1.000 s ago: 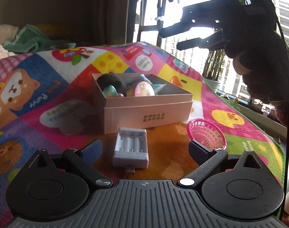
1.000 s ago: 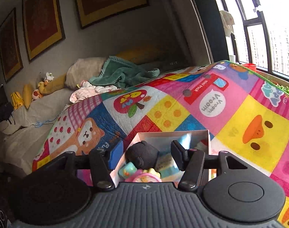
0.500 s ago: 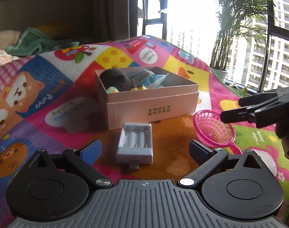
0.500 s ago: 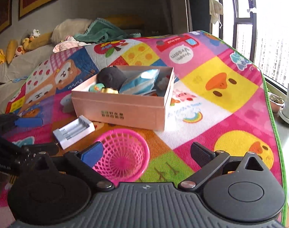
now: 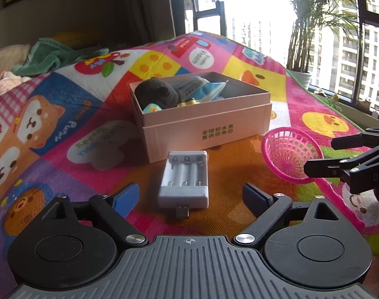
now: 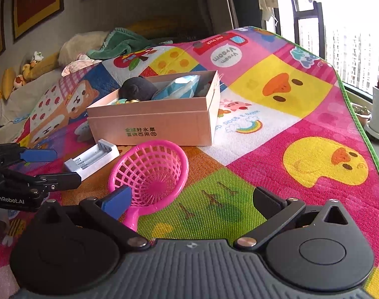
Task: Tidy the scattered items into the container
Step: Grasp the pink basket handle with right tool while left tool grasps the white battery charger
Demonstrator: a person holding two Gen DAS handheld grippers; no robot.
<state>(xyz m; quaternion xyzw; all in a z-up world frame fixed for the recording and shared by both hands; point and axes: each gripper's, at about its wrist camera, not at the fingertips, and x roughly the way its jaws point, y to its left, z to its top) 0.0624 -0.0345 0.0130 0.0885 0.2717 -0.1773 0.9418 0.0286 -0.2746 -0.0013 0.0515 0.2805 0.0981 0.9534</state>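
While both grippers, left (image 5: 190, 194) and right (image 6: 191, 200), hang spread and empty, the grey plastic battery charger (image 5: 185, 178) and pink mesh plastic scoop (image 6: 150, 172) lie before the pink cardboard box (image 5: 206, 129); a skewed pinch could flip the light scoop.

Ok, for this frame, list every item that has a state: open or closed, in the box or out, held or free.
pink box: open, no lid on it, partly filled
black plush: inside the box
battery charger: on the mat, empty slots, not gripped
pink strainer: on the mat, not gripped
left gripper: open, around the charger
right gripper: open, at the strainer
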